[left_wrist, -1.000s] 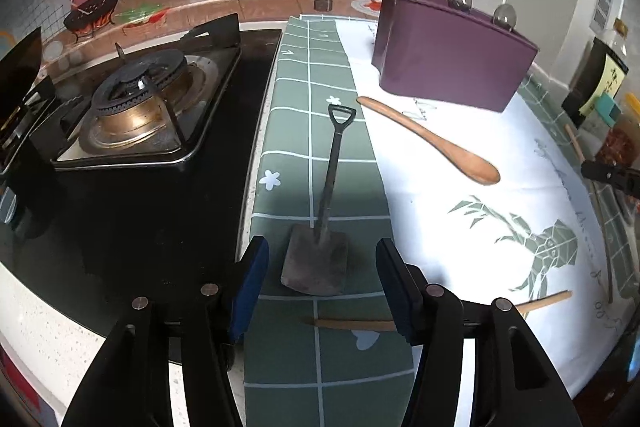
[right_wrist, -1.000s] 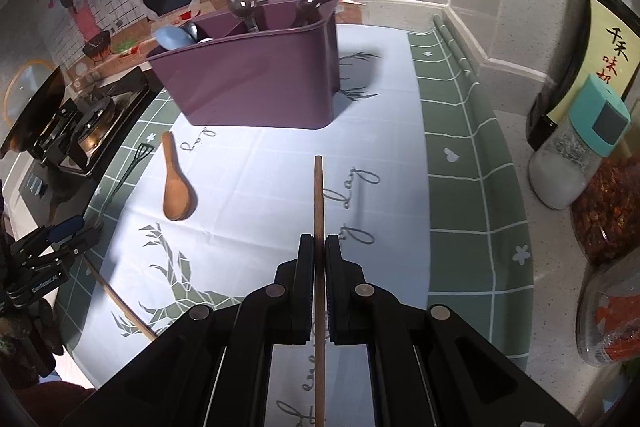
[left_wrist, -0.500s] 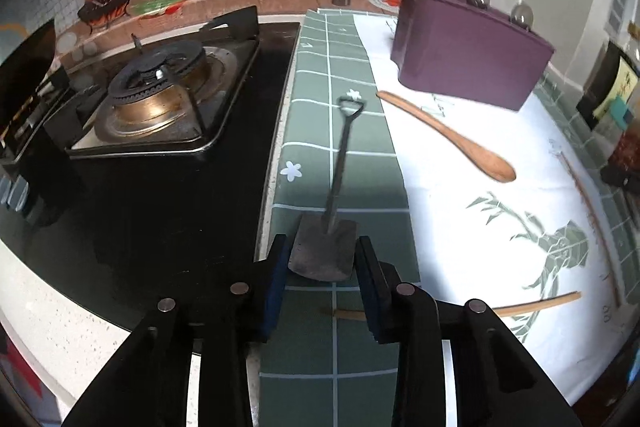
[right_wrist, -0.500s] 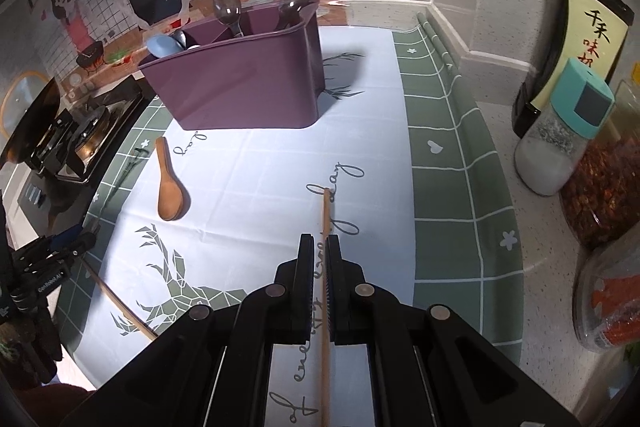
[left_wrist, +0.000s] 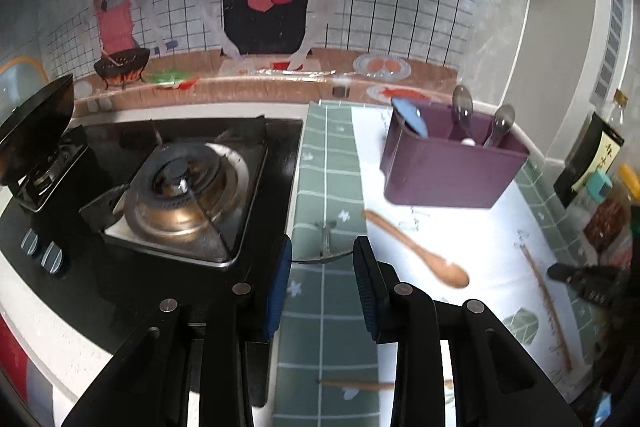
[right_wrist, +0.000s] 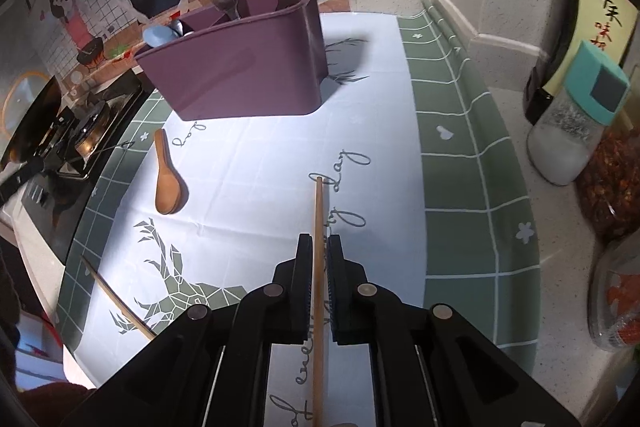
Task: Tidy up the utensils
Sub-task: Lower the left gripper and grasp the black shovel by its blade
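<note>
Left wrist view: left gripper [left_wrist: 322, 261] clamps the small shovel [left_wrist: 325, 247] by its blade, seen edge-on, above the green mat [left_wrist: 328, 163]. Wooden spoon [left_wrist: 416, 253] lies near the purple caddy [left_wrist: 448, 173].

Right wrist view: right gripper [right_wrist: 320, 259] pinches 1 chopstick [right_wrist: 319, 219], tip over the white cloth [right_wrist: 256, 163]. A second chopstick [right_wrist: 116, 301] lies apart, left.
</note>
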The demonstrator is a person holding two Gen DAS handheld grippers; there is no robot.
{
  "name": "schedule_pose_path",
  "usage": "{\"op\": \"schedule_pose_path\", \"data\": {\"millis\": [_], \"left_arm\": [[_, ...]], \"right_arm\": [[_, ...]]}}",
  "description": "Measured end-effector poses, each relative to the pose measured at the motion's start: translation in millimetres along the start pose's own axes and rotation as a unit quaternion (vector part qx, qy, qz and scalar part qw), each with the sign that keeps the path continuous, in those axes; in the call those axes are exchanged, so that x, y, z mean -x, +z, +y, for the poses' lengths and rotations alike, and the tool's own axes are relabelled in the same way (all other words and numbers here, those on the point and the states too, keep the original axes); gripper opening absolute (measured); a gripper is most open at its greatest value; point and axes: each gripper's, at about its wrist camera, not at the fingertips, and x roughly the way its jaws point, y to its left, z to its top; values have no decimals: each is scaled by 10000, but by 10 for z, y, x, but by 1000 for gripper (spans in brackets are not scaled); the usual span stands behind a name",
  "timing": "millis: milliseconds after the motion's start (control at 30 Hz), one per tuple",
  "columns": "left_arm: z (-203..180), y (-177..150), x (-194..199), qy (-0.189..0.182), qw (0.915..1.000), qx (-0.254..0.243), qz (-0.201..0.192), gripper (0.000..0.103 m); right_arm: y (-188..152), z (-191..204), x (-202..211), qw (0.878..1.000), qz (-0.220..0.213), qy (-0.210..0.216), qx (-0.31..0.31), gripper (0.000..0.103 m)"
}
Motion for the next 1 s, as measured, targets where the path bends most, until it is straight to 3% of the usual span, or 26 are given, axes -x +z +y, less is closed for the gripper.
{"op": "schedule_pose_path", "data": {"millis": [400,700,800,1000], "left_arm": [[-41,41,-11,-127,9999,-1,68,33],[-98,265,226,-425,9990,44,119,31],[-156,331,283,-469,9988,-24,110,10],[-224,333,254,-538,9984,-111,144,6]], "right_arm": [[111,124,-283,9980,278,-433,371,5],[293,82,242,9987,-465,217,38,5],[375,101,432,9970,-717,298,31,5],[455,153,544,9952,-902,358,75,5]]}}
